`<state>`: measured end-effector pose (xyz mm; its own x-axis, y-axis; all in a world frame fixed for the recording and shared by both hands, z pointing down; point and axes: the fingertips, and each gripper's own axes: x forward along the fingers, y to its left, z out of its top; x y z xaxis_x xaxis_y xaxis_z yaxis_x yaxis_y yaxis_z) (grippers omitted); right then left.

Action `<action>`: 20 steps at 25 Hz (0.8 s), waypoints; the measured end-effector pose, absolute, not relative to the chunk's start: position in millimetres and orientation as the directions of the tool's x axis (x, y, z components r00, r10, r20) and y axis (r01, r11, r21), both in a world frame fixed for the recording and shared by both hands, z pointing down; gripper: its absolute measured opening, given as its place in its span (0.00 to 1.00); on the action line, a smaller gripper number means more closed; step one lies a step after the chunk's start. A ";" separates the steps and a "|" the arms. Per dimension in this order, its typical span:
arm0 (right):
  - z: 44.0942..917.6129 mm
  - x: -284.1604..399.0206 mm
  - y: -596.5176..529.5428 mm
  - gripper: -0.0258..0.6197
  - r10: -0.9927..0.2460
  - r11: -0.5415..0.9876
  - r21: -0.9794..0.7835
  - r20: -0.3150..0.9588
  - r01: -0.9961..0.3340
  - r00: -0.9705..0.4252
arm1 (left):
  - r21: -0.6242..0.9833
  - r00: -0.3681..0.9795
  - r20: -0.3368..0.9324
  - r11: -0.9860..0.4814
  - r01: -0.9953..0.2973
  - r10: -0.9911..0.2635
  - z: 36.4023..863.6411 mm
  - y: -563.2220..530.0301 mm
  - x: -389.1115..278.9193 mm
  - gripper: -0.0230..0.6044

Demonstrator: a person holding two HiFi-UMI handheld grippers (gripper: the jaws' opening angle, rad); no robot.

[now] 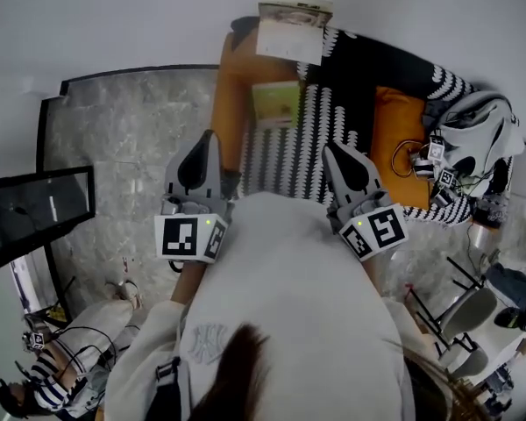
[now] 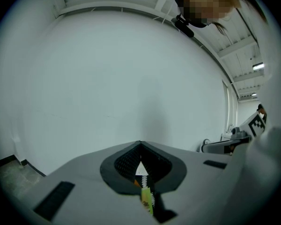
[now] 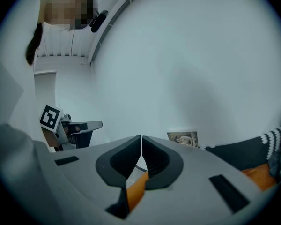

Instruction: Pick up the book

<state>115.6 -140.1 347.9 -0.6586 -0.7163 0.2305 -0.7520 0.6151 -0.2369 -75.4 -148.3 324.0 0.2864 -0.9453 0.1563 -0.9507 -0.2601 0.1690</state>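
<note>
At the far end of the sofa (image 1: 232, 95), the book (image 1: 294, 29) looks light, thin and floppy, so it is best pinched near the spine; the left gripper (image 1: 207, 143) and right gripper (image 1: 337, 153) both have their jaws closed on nothing.

A small green book (image 1: 276, 103) lies flat, cover up, on the black-and-white striped blanket (image 1: 272, 160), just beside the bare part of the orange sofa (image 1: 232, 86). Behind it a second, paler book (image 1: 291, 32) stands upright against the white wall (image 1: 114, 16). In the right gripper view this paler book (image 3: 182, 138) shows a brownish picture on its cover, face-on.
</note>
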 end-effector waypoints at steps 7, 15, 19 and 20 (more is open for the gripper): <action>339.0 143.1 -153.4 0.08 -0.754 0.595 -0.205 0.191 -0.777 -0.628 | 0.169 0.306 0.136 -0.283 -0.944 -0.942 320.6 -160.1 -52.6 0.05; 342.0 152.9 -165.4 0.08 -0.742 0.619 -0.168 0.193 -0.767 -0.642 | 0.161 0.314 0.141 -0.292 -0.943 -0.939 319.0 -168.1 -39.9 0.05; 350.0 147.9 -174.1 0.09 -0.706 0.658 -0.148 0.218 -0.738 -0.674 | 0.153 0.294 0.147 -0.273 -0.950 -0.944 319.8 -172.5 -43.9 0.05; 352.0 146.5 -176.6 0.09 -0.698 0.667 -0.143 0.224 -0.731 -0.680 | 0.151 0.290 0.150 -0.268 -0.951 -0.945 320.5 -173.3 -44.8 0.05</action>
<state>146.5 -176.6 352.0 -0.6800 -0.6980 0.2242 -0.7315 0.6667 -0.1429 -44.8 -173.3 320.5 0.2903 -0.9451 0.1499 -0.9514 -0.2682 0.1514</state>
